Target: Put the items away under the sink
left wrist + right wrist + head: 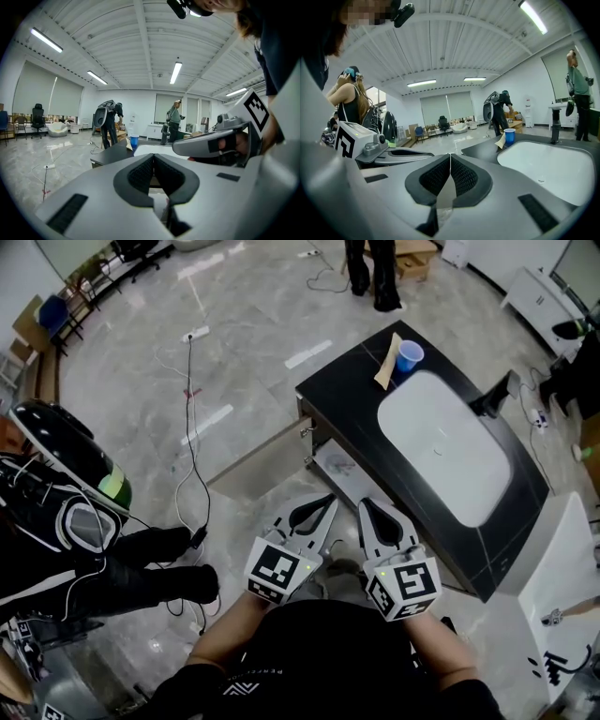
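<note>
Black counter (pixel 352 390) carries the blue cup (pixel 409 355) and a tan folded item (pixel 387 364) at its far corner, beside the white sink (pixel 450 446). We hold our left gripper (pixel 327 503) and right gripper (pixel 367 506) side by side near the open cabinet door (pixel 258 461), both with jaws pressed together on nothing.

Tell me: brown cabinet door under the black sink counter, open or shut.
Open: the brown cabinet door stands swung outward, showing the pale interior.
</note>
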